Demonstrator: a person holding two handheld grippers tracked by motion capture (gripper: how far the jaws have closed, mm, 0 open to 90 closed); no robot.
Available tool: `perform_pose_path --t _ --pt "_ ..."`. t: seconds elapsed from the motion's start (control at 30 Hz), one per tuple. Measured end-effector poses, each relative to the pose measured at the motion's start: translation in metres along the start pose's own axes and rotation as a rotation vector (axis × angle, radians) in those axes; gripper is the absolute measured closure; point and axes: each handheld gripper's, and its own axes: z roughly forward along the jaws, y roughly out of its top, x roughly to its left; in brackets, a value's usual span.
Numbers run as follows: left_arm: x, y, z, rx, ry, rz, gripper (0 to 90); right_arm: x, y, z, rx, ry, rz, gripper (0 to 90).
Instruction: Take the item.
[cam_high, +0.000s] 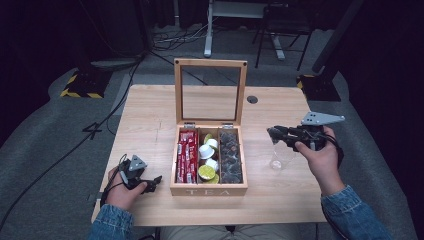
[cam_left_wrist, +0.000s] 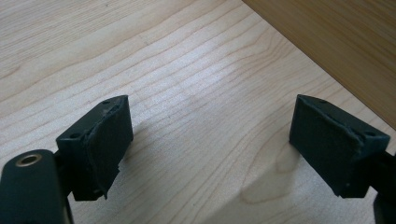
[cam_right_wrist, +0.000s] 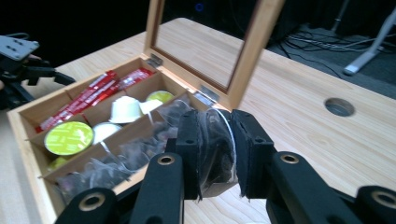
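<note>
Tea bag (cam_right_wrist: 215, 149) sits pinched between right gripper's (cam_right_wrist: 215, 156) jaws.

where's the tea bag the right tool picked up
The tea bag is pinched between the right tool pads, right of the tea box, above the clear glass.
</note>
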Motion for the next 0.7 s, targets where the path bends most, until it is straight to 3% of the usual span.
perform_pose_path --t 0.43,0.7 --pt "0.000 0.000 0.000 0.002 0.002 -0.003 13.8 -0.017 -0.014 -0.014 0.037 -0.077 0.015 73.6" --pt "0.000 0.000 0.000 0.002 0.002 -0.003 13.8 -0.024 -0.022 -0.016 0.072 -0.089 0.028 73.7"
